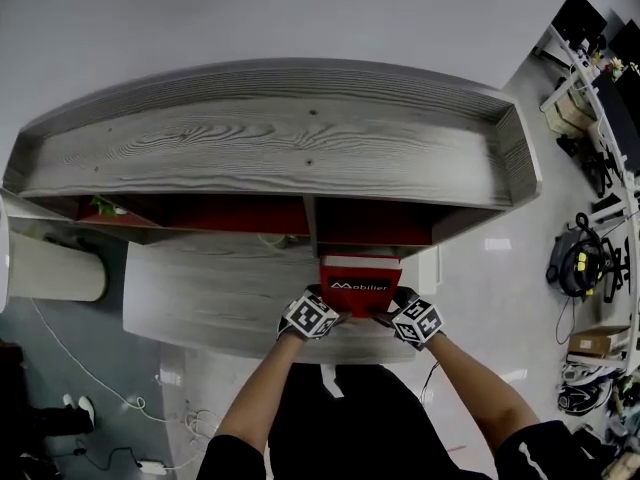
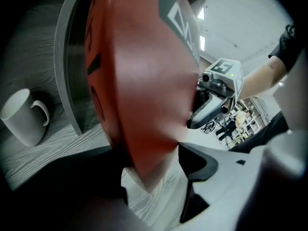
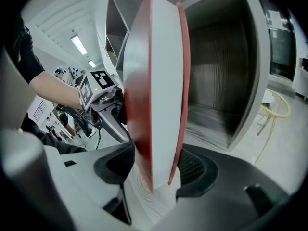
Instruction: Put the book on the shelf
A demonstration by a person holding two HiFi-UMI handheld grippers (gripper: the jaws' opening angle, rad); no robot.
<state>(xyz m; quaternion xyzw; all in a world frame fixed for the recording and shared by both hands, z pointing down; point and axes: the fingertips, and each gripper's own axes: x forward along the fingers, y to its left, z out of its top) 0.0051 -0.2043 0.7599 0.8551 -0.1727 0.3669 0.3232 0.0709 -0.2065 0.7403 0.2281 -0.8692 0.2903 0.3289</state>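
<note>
While upright, one book (two grippers)

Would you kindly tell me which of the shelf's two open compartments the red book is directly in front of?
The right-hand compartment, right of the divider: the red book sits straight before its opening, while the left compartment lies off to the side.

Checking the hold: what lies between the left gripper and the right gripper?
The red book, standing on the wooden ledge; the head view shows it between the left gripper and right gripper.
</note>
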